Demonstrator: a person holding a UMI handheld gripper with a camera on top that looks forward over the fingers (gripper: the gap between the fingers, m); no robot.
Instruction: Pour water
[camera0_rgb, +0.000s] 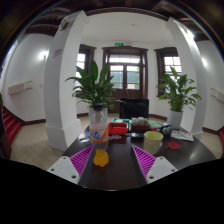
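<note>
A: Gripper (112, 163) state?
B: Fingers are standing apart, gripping nothing. An orange object (100, 157) is lying between them.
A: Bottle?
B: Clear bottle (97, 126) is standing upright just beyond, on the dark table (125, 170).

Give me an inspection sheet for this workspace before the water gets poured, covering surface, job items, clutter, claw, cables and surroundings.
Surface: dark round table, bare and glossy near the fingers.
Job's things: clear plastic bottle standing upright beyond the fingers; yellow-green cup to its right.
Clutter: small orange object just ahead of the fingers; red items and a red disc further back, too small to identify.
Claw: claw open, holding nothing; pink pads face inward.
Cables: nothing seen.
Surroundings: two potted plants behind the table, white columns, dark wooden door with windows at the back.
</note>
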